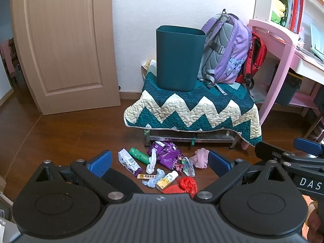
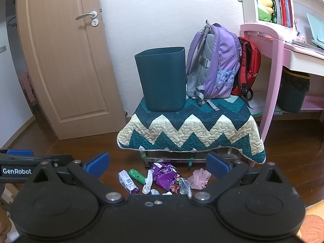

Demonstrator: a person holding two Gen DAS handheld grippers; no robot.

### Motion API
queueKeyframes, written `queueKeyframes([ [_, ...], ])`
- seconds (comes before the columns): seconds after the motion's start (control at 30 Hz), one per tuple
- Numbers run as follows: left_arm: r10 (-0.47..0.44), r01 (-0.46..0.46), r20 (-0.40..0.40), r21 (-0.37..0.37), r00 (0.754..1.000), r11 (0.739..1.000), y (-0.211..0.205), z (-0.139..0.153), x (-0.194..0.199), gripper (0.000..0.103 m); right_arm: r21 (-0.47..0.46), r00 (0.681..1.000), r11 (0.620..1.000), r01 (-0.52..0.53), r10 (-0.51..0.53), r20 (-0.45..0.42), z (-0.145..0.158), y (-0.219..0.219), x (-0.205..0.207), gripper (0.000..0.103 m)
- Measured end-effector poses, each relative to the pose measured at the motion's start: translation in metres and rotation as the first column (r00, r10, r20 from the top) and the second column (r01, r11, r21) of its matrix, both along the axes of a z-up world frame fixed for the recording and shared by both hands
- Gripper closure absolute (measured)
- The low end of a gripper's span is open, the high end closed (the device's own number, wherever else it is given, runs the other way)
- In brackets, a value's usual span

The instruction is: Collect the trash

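Note:
A pile of trash lies on the wooden floor in front of a low bench: a purple foil bag, a green roll, a white-purple packet, a small yellow bottle, a red mesh bag and a pink wad. A dark teal bin stands on the bench. My left gripper is open and empty above the pile. My right gripper is open and empty, beside the left.
The bench carries a zigzag quilt, a purple backpack and a red bag. A wooden door stands left. A pink desk with a lined bin is right.

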State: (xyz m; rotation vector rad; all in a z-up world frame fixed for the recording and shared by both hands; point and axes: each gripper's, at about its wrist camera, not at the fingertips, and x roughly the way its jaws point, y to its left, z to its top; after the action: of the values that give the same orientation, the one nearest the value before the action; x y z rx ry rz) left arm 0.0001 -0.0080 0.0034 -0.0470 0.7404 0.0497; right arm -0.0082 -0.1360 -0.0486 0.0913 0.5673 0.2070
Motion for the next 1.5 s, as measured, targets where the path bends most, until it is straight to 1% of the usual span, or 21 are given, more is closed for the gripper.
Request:
queueKeyframes([
  [0.57,0.001,-0.001,0.006,0.0,1.0,1.0,0.0,-0.001,-0.003,0.002,-0.006,1.0,1.0,-0.003,0.003,-0.002,0.0,0.001,0.002,0.001],
  [0.7,0.007,-0.007,0.004,0.0,1.0,1.0,0.001,0.001,0.006,0.002,-0.013,1.0,1.0,-0.009,0.009,0.001,-0.001,0.001,0.004,0.001],
  [0.83,0.017,-0.017,0.013,0.017,1.0,1.0,0.009,-0.002,0.038,0.002,-0.033,0.999,0.999,-0.028,0.029,0.03,0.001,0.003,0.025,0.001],
  [1.0,0.048,-0.048,0.005,0.041,0.999,0.998,0.021,-0.015,0.099,0.002,-0.045,0.998,0.998,-0.041,0.043,0.044,-0.004,0.006,0.083,0.001],
  [1.1,0.072,-0.072,-0.039,0.023,0.997,0.997,0.033,-0.028,0.142,0.002,-0.057,0.997,0.996,-0.064,0.066,0.036,-0.014,0.01,0.12,0.001],
  [1.2,0.058,-0.058,-0.074,-0.003,0.996,0.998,0.047,-0.044,0.186,0.002,-0.066,0.995,0.993,-0.095,0.097,0.026,-0.026,0.012,0.157,0.001],
  [1.3,0.035,-0.035,-0.095,-0.003,0.995,0.999,0.054,-0.06,0.224,0.002,-0.077,0.995,0.992,-0.101,0.1,-0.012,-0.043,0.014,0.197,0.001],
  [1.37,0.023,-0.022,-0.116,0.01,0.993,1.0,0.059,-0.075,0.249,0.002,-0.068,0.994,0.993,-0.101,0.098,-0.052,-0.056,0.013,0.223,0.001],
  [1.5,-0.008,0.01,-0.18,0.007,0.984,1.0,0.069,-0.11,0.294,0.002,-0.04,0.989,0.996,-0.085,0.08,-0.124,-0.084,0.01,0.272,0.001],
])
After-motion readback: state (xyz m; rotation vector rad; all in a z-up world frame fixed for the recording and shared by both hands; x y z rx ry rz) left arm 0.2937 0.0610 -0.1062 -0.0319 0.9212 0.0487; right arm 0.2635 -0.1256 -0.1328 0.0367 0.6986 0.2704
